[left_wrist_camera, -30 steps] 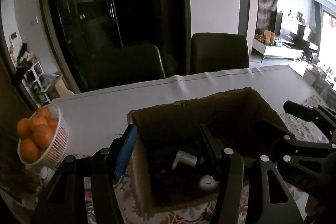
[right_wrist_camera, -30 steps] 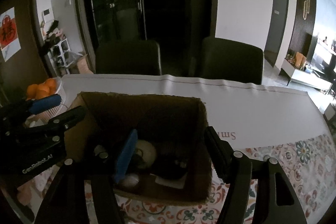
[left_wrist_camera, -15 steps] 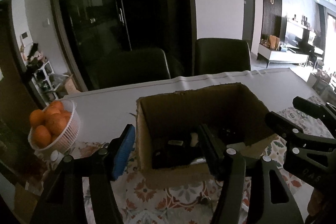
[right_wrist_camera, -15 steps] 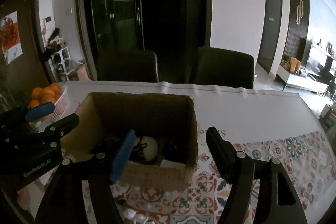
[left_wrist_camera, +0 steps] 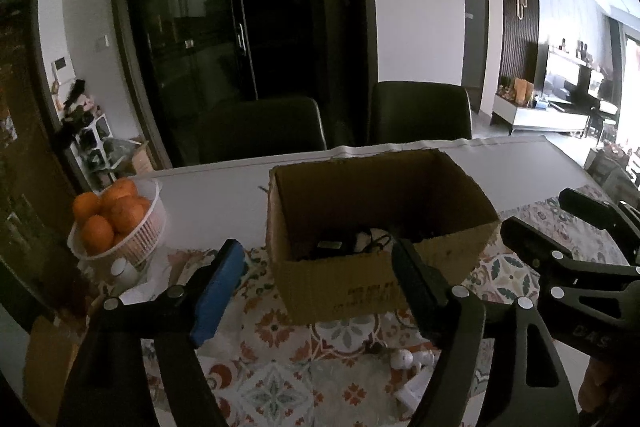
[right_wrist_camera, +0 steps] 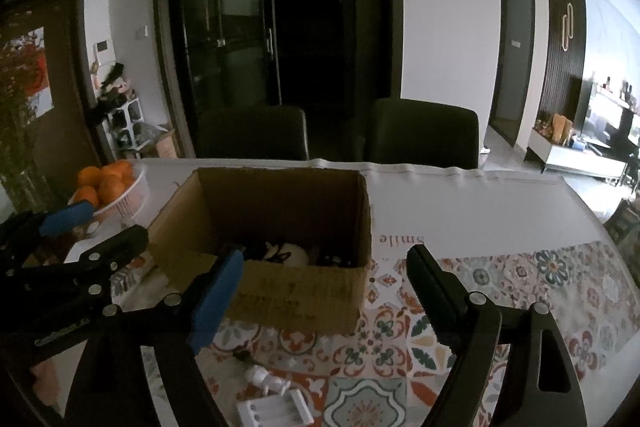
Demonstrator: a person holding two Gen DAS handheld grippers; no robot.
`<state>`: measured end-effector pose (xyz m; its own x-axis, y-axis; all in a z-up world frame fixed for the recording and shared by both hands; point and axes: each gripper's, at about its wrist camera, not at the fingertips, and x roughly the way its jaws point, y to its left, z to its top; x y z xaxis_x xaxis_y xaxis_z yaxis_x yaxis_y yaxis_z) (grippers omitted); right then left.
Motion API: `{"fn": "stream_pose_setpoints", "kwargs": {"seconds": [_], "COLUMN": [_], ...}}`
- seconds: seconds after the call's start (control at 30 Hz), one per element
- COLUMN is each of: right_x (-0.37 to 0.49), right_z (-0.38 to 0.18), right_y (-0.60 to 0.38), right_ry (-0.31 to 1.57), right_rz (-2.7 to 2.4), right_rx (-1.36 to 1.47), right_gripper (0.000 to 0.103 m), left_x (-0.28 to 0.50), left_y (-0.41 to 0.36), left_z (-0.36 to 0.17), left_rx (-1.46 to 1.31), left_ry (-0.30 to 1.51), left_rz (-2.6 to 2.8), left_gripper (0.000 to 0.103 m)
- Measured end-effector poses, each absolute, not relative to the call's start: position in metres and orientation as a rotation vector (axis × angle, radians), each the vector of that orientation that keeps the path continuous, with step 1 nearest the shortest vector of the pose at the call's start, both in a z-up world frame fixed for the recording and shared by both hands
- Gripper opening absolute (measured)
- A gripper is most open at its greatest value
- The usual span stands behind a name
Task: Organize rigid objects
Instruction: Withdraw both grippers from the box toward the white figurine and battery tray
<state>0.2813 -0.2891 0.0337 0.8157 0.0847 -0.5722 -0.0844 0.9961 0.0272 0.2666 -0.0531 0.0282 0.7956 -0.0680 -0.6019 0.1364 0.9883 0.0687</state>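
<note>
The right gripper [right_wrist_camera: 324, 283] has nothing between its jaws, which are opening, in front of the box [right_wrist_camera: 296, 291] on the patterned cloth [right_wrist_camera: 520, 291]. Dark and white items lie inside the box, too dim to tell. The left gripper [right_wrist_camera: 96, 227] is at the left edge, near the oranges [right_wrist_camera: 104, 183]. Small white parts [right_wrist_camera: 272, 403] lie on the cloth, nearest the camera.

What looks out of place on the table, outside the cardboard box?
A few small white pieces lie loose on the patterned cloth in front of the cardboard box, not inside it, so sorting looks unfinished. Nothing appears spilled or broken. The basket of oranges sits upright at the left.
</note>
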Motion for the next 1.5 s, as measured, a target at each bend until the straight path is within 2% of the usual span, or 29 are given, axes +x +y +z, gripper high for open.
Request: {"fn": "stream_pose_setpoints", "kwargs": {"seconds": [0.13, 0.43, 1.5], "right_x": [0.270, 0.248, 0.237], "right_z": [0.032, 0.023, -0.075], "right_y": [-0.289, -0.285, -0.260], "right_ry": [0.607, 0.605, 0.852], "right_rz": [0.096, 0.093, 0.201], "right_rx": [-0.002, -0.040, -0.060], "right_gripper": [0.087, 0.094, 0.094], "left_x": [0.255, 0.230, 0.198], "left_y": [-0.051, -0.041, -0.014], "left_z": [0.026, 0.007, -0.093], "left_rx": [0.105, 0.080, 0.038], "left_ry": [0.642, 0.671, 0.930], "left_rz": [-0.093, -0.052, 0.048], "left_gripper": [0.085, 0.092, 0.094]}}
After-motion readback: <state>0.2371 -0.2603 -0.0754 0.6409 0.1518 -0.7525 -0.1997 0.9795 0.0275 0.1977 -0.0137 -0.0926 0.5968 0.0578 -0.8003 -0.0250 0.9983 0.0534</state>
